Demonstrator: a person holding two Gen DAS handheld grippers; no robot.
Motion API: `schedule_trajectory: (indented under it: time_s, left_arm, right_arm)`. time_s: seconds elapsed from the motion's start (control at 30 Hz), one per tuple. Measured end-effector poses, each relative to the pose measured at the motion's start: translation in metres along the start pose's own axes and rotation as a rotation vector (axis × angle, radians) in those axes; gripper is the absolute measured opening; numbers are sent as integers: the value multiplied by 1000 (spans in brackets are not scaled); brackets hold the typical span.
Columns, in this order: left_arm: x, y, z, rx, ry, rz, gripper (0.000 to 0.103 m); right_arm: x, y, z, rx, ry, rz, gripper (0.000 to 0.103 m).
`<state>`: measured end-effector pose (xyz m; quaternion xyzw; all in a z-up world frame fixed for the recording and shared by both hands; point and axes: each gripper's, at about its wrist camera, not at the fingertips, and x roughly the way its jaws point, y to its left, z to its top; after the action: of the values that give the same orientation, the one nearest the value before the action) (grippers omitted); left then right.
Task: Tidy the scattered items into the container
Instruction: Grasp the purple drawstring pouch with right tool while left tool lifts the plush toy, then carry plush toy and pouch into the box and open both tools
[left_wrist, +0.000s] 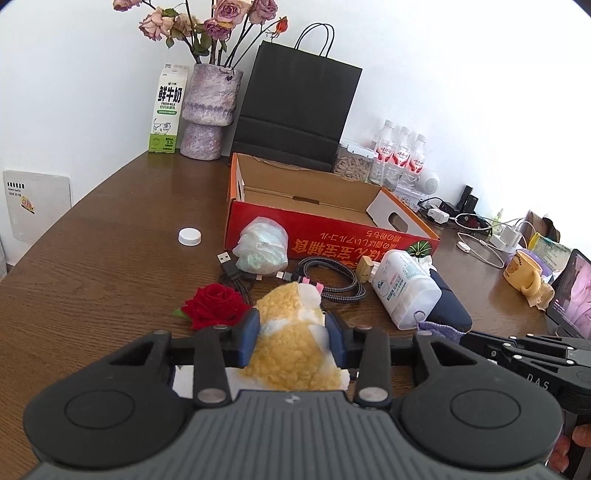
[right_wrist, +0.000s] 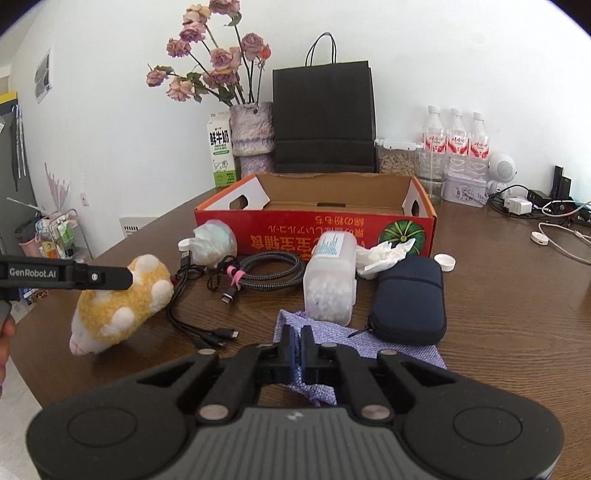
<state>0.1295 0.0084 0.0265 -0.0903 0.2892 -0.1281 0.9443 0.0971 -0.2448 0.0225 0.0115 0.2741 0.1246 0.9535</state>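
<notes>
My left gripper (left_wrist: 291, 325) is shut on a yellow and white plush toy (left_wrist: 295, 343), its blue pads pressed into both sides. The right wrist view shows that toy (right_wrist: 122, 302) at the left, off the table. My right gripper (right_wrist: 298, 338) is shut on the edge of a purple knitted cloth (right_wrist: 332, 336), which trails over the table. The red cardboard box (right_wrist: 295, 229) stands open behind them. In front of it lie a coiled cable (right_wrist: 266, 269), a white jar (right_wrist: 328, 277) on its side, a navy pouch (right_wrist: 410, 299), crumpled tissue (right_wrist: 384, 254), a wrapped bundle (left_wrist: 262, 243) and a red rose (left_wrist: 214, 304).
A milk carton (left_wrist: 166, 114), a vase of dried roses (left_wrist: 208, 114), a black paper bag (left_wrist: 295, 107) and water bottles (left_wrist: 399, 155) line the wall behind the box. White caps (left_wrist: 190, 236) (right_wrist: 445, 262) lie loose. Chargers, a yellow mug (left_wrist: 521, 273) and a tablet (left_wrist: 572, 291) crowd the right.
</notes>
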Motion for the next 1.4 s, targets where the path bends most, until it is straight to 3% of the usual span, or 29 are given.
schedule_trajectory:
  time_s: [0.17, 0.33, 0.5, 0.57, 0.67, 0.77, 0.93, 1.0, 1.03, 1.1, 1.17, 1.4]
  left_arm:
    - [-1, -5, -1, 18, -2, 5, 33]
    - [18, -18, -5, 69, 71, 7, 36]
    - [36, -24, -10, 122, 142, 25, 68]
    - [39, -27, -10, 159, 164, 50, 78]
    - [51, -30, -9, 197, 242, 45, 77]
    - [63, -29, -7, 209, 318, 39, 66]
    - [71, -24, -6, 177, 375, 34, 57]
    - [71, -22, -4, 172, 388, 27, 52]
    - [71, -23, -4, 178, 389, 24, 52]
    - [69, -24, -4, 187, 386, 18, 50]
    - [66, -24, -4, 184, 377, 11, 49]
    - [35, -29, 8, 193, 294, -35, 48]
  right_arm:
    - [-9, 0, 4, -2, -29, 2, 2]
    - [2, 6, -8, -5, 14, 23, 2]
    - [14, 11, -21, -44, 70, 10, 4]
    - [19, 14, -21, -79, 99, 0, 11]
    - [28, 18, -17, -137, 146, -7, 25]
    - [41, 20, -10, -181, 209, -7, 34]
    - [61, 17, -4, -174, 316, 6, 52]
    - [64, 13, -2, -153, 336, 22, 54]
    - [65, 12, 0, -145, 347, 29, 54]
    - [66, 9, 3, -135, 352, 38, 41]
    - [65, 6, 6, -113, 356, 49, 11]
    - [40, -8, 15, -36, 278, 72, 7]
